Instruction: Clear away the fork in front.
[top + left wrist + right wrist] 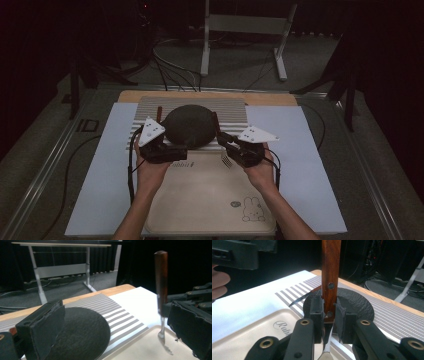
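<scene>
Person at the desk (320,165), a hand-held two-jaw tool in each hand. Right tool (231,145) is clamped on the wooden handle of a metal fork (331,277); in the right gripper view the brown handle with two rivets stands upright between the closed-in jaws, the steel neck running down below them. In the left gripper view the fork (161,290) stands near vertical, tines down over the cream plastic tray (140,350); whether the tines touch the tray I cannot tell. Left tool (172,152) has its jaws spread wide, nothing between them, hovering at the near edge of the round dark textured plate (190,125). The plate sits on a grey-and-white striped mat (230,107), just behind the tray (200,200), which carries a rabbit drawing and script lettering. White sheets (107,170) flank the tray on both sides.
</scene>
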Tool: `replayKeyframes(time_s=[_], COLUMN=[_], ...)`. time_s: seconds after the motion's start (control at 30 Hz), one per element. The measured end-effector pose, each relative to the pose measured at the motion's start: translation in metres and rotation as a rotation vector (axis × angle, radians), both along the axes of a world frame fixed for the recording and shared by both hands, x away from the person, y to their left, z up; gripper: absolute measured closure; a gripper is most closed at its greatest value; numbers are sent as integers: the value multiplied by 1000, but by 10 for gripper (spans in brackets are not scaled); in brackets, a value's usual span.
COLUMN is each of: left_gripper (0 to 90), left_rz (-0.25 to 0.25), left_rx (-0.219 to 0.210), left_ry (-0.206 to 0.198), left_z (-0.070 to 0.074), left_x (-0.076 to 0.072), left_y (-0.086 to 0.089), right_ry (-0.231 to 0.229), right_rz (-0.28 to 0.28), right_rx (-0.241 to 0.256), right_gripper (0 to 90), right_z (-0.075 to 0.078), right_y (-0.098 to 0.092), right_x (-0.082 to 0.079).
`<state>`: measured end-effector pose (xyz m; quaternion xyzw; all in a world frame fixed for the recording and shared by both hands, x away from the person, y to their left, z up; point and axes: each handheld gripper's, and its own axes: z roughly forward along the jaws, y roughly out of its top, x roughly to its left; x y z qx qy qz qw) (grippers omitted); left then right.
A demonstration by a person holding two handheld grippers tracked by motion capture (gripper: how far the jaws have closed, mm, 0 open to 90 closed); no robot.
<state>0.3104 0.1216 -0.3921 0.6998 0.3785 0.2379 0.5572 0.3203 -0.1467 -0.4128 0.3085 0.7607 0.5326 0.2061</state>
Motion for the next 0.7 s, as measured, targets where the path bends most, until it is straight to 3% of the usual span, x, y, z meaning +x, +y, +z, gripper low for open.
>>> replayKeyframes(time_s=[0.47, 0.63, 0.67, 0.7], left_gripper=[66, 106, 164, 164], left_rz=[-58, -84, -91, -92], left_rx=[-28, -36, -42, -42], left_ry=[8, 22, 23, 24], left_z=[7, 7, 7, 7], left_x=[10, 10, 10, 10], left_y=[-24, -31, -32, -34], right_ry=[4, 1, -3, -3], right_rz=[20, 16, 17, 17], right_rx=[0, 5, 4, 4], right_gripper=[773, 773, 773, 773], right_z=[-3, -4, -4, -4], right_y=[9, 11, 13, 13], right_x=[-4, -5, -6, -6])
